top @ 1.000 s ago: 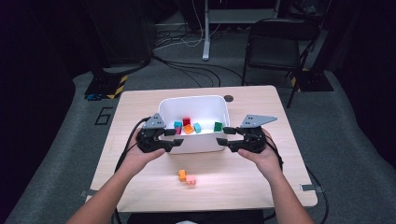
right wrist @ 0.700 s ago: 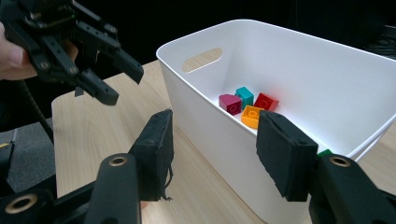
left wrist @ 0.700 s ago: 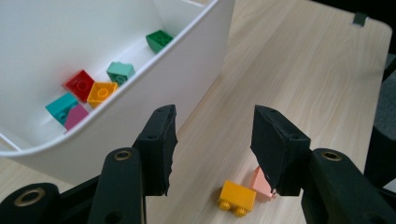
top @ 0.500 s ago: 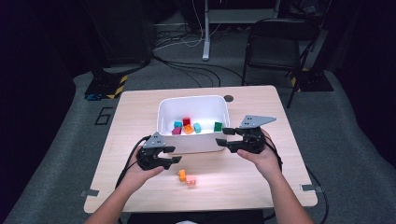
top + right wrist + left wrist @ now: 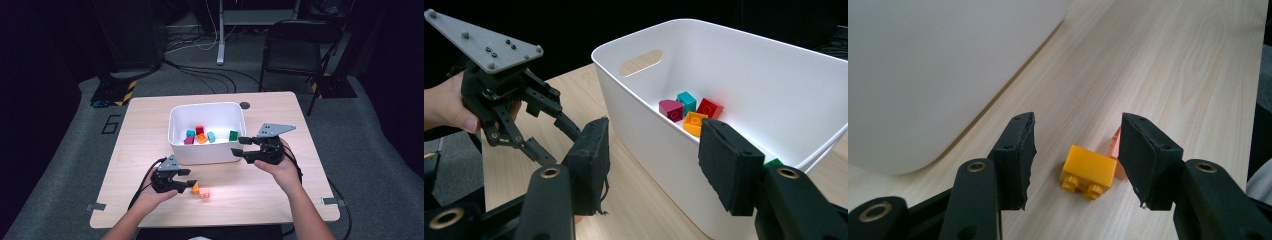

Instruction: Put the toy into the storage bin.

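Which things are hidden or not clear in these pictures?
- Pale orange brick: left gripper view, mostly behind the left gripper's right jaw and the yellow brick.
- Green brick: right gripper view, mostly behind the bin's wall and a jaw.
- Bricks in the bin: high view, too small for studs.

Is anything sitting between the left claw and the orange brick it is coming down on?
Nothing visible. The left claw has its jaws open, just widened, on either side of the orange brick, with bare table around it. A paler brick lies right behind it, close to one jaw.
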Action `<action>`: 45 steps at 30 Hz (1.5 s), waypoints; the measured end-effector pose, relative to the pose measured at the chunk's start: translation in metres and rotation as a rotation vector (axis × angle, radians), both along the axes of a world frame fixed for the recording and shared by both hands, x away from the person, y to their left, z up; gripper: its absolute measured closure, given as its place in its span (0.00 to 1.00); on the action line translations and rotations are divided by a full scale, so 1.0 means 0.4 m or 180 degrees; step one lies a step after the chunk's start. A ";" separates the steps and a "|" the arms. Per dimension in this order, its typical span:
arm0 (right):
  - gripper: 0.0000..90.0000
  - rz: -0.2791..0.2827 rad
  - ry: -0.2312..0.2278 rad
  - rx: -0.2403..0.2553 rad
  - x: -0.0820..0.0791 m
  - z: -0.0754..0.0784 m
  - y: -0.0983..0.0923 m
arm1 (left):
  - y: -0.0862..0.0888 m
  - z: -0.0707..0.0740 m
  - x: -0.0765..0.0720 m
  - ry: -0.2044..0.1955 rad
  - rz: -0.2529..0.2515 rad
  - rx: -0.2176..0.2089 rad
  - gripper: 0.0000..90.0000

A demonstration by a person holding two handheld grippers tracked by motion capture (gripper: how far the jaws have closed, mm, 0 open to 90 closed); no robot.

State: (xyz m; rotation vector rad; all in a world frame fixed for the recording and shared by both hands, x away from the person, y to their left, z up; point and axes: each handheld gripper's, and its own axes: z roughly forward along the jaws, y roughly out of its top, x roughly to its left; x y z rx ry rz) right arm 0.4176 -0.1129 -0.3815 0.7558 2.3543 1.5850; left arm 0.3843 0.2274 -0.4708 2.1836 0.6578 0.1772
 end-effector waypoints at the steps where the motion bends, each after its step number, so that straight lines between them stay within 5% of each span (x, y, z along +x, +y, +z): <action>1: 0.51 0.0008 -0.0011 0.0000 0.001 0.000 -0.001 | -0.003 -0.006 0.000 0.0001 0.0000 -0.0006 0.54; 21: 0.51 -0.0004 -0.0008 0.0010 0.002 0.000 -0.004 | -0.025 -0.066 0.002 0.0072 -0.0099 0.0209 0.54; 28: 0.51 -0.0002 -0.0008 0.0012 0.002 0.000 -0.004 | -0.033 -0.080 0.007 0.0092 -0.0085 0.0226 0.62; 37: 0.51 -0.0015 -0.0010 0.0027 0.003 0.000 -0.006 | -0.029 -0.065 0.010 0.0101 -0.0011 0.0242 0.65; 45: 0.51 -0.0008 -0.0009 0.0016 0.004 -0.001 -0.005 | -0.024 -0.012 0.020 0.0096 0.0035 0.0164 0.65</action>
